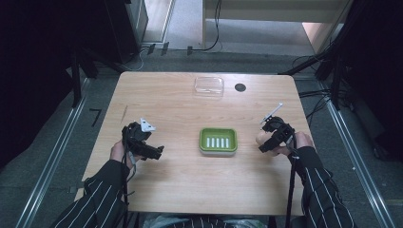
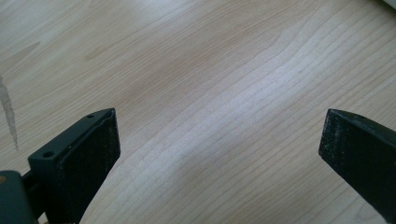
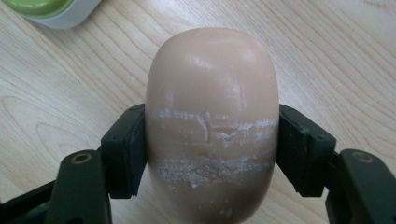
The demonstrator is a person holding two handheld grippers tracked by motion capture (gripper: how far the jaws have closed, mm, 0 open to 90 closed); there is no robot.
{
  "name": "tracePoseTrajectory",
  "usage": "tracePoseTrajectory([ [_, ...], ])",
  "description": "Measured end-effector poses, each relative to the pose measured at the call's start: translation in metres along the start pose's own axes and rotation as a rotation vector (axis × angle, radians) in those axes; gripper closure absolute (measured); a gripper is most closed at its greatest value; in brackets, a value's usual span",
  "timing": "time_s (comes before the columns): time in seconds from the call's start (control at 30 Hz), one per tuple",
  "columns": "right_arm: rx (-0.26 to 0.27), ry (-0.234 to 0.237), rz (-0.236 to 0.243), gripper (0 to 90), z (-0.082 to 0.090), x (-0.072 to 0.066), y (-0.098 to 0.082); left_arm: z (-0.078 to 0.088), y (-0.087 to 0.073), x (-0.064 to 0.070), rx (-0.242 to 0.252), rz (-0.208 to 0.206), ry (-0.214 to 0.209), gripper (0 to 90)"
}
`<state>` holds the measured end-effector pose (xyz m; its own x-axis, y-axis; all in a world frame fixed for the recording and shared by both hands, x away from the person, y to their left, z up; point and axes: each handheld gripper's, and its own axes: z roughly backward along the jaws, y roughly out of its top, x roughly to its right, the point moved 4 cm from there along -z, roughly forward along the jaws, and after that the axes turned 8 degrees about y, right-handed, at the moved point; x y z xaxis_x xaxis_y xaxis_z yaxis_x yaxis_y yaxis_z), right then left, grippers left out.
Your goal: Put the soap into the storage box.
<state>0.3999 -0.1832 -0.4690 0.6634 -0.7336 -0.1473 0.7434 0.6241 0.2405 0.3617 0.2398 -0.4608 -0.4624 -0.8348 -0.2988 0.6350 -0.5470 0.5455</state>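
A peach-coloured bar of soap (image 3: 212,121) is clamped between the two black jaws of my right gripper (image 3: 212,154), whose pads press on its sides. In the high view this right gripper (image 1: 266,142) is at the table's right, with the soap (image 1: 261,138) showing just left of it. A green soap dish (image 1: 218,140) with a slotted insert sits at the table's middle; its edge (image 3: 46,9) peeks in at the top left of the right gripper view. My left gripper (image 1: 154,153) hovers at the left, and its jaws (image 2: 219,149) stand wide apart over bare wood.
A clear plastic lid or box (image 1: 208,85) lies near the far edge of the wooden table (image 1: 166,180). A small dark round spot (image 1: 240,87) sits beside it. Cables and dark stands surround the table on the floor.
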Motion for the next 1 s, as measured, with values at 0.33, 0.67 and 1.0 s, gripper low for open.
tracePoseTrajectory([
  [0.33, 0.012, 0.001, 0.039, 34.0, 0.003, -0.004, 0.01, 0.0, -0.001, -0.001, -0.003, 0.002, -0.001, 0.0],
  [0.67, 0.034, 0.006, 0.049, 34.0, 0.008, -0.006, 0.019, -0.001, 0.0, 0.0, -0.002, 0.005, 0.0, 0.0],
  [1.0, 0.046, 0.011, 0.069, 34.0, 0.011, -0.009, 0.028, -0.001, -0.001, 0.0, -0.005, 0.002, 0.0, 0.0],
])
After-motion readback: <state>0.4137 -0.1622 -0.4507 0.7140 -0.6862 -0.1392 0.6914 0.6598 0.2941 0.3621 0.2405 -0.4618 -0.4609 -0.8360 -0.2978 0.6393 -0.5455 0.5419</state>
